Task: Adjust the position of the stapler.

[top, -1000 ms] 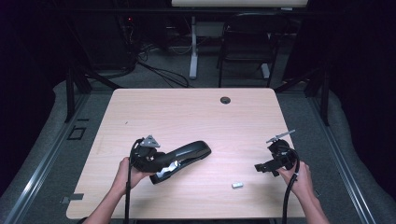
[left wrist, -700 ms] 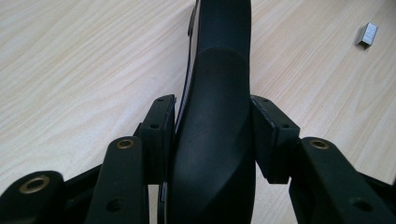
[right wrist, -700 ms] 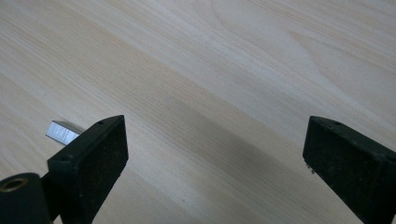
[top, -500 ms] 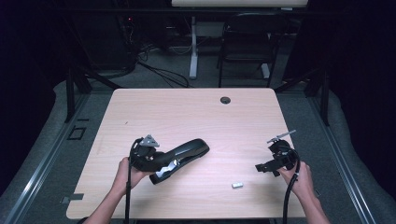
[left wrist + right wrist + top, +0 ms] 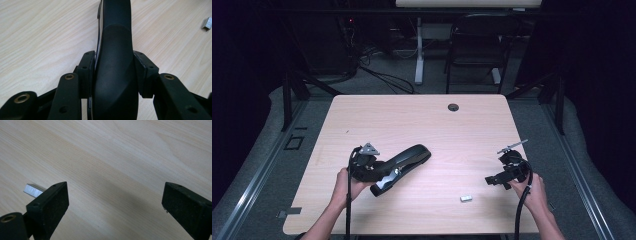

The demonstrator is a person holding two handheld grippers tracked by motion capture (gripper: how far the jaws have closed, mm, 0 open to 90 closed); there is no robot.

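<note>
Stapler (image 5: pixel 115 67) clamped in left gripper (image 5: pixel 115 75), nose pointing away

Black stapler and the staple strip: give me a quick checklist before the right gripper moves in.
1. Left gripper shut on black plastic stapler: ok.
2. Stapler centred between the fingers: ok.
3. Right gripper open, nothing between its fingers: ok.
4. Small silver staple strip lying free on the light wooden table: ok.
5. Right gripper lined up on the strip: not ok, strip sits off to one side.
6. Stapler tray open for loading: cannot tell.
</note>
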